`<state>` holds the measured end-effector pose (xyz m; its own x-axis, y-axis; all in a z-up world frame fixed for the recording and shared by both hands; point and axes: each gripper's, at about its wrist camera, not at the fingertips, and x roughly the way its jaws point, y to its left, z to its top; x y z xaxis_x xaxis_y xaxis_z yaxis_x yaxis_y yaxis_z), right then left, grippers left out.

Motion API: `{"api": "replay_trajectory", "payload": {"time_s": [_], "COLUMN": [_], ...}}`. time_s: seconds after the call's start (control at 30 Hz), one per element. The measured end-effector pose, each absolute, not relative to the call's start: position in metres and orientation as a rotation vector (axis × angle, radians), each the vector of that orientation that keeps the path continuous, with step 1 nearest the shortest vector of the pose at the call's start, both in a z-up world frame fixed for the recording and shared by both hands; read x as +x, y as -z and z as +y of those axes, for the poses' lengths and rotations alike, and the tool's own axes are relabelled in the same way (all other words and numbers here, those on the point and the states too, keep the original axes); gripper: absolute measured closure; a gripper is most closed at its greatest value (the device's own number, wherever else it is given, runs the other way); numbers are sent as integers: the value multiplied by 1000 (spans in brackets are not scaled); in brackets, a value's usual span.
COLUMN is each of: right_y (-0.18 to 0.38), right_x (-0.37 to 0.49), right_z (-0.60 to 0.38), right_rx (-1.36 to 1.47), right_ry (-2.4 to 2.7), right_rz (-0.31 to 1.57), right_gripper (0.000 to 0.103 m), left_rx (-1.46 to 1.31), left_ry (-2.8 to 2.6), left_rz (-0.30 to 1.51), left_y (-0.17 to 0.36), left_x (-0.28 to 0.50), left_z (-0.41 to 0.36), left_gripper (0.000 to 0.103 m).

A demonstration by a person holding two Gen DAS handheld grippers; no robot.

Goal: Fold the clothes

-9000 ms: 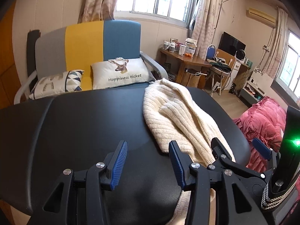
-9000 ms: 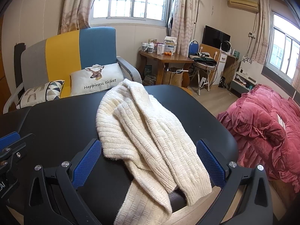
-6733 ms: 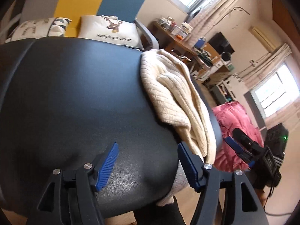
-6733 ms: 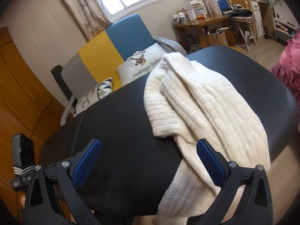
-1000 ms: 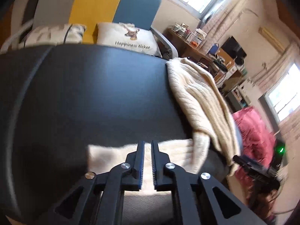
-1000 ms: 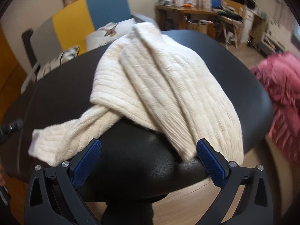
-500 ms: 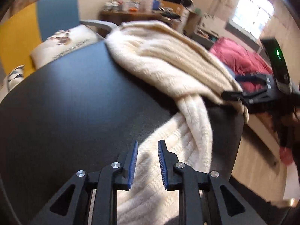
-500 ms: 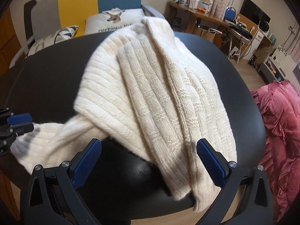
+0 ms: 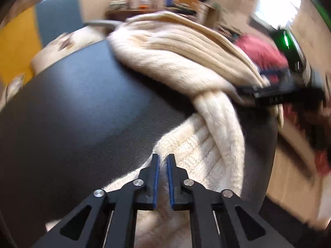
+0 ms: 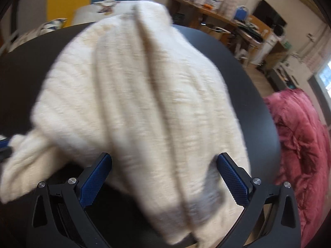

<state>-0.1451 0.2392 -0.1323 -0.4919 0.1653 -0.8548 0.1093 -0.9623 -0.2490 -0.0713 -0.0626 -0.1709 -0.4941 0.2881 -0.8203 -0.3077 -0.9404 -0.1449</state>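
Left tool (image 9: 163,166) has just been closing and now pinches the sleeve (image 9: 209,144) of the cream sweater (image 10: 136,95), likely to draw it out flat, while the right tool (image 10: 163,169) hangs wide open over the near hem. Sweater lies bunched on the black counter (image 9: 82,107), right of centre, with a pink quilt (image 10: 300,128) on the right and a cluttered desk (image 10: 217,14) far behind.

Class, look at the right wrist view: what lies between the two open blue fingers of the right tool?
The cream knitted sweater: its lower edge hangs over the black table edge, between the right tool's wide-open fingers. They do not press it.
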Motion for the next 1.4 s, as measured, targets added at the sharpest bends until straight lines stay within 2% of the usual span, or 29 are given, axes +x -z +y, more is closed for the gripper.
{"api": "replay_trajectory", "payload": {"time_s": [0.2,0.37,0.47,0.53,0.63,0.83,1.07,1.17,1.23,1.27,1.3,1.33,1.37,1.4], "right_y": [147,140,129,119,106,96,105,104,105,108,113,118,123,128], "right_x": [-157,-162,-160,-157,-161,-179,-196,-202,-207,-210,-214,-218,-219,-220], "right_z": [286,294,289,281,257,214,201,202,203,202,200,197,195,193], "right_rx": [-1651,-1657,-1650,-1633,-1617,-1616,-1678,-1695,-1679,-1663,-1644,-1625,-1599,-1573], "right_ry": [-2581,-2557,-2591,-2642,-2721,-2808,-2825,-2846,-2831,-2804,-2762,-2719,-2686,-2652], "right_rz": [-184,-189,-204,-234,-276,-395,-414,-355,-380,-427,-493,-557,-625,-691], "right_gripper": [0,0,0,0,0,0,0,0,0,0,0,0,0,0], "left_rx": [-1344,-1305,-1234,-1238,-1246,-1324,-1413,-1409,-1381,-1367,-1353,-1348,-1356,-1351], "left_ry": [-2700,-2791,-2784,-2755,-2700,-2496,-2296,-2251,-2279,-2292,-2311,-2335,-2353,-2388], "left_rz": [-219,-342,-340,-316,-273,-48,30,78,175,223,253,228,166,111], "left_y": [158,136,115,110,105,132,159,161,162,163,163,162,160,156], "left_x": [-41,-14,-11,-24,-45,-82,-90,-89,-85,-83,-81,-78,-77,-74], "left_z": [-122,-169,-176,-176,-174,-146,-129,-122,-113,-109,-105,-104,-106,-110], "left_gripper": [99,99,97,87,86,84,80,68,61,61,64,85,94,94]}}
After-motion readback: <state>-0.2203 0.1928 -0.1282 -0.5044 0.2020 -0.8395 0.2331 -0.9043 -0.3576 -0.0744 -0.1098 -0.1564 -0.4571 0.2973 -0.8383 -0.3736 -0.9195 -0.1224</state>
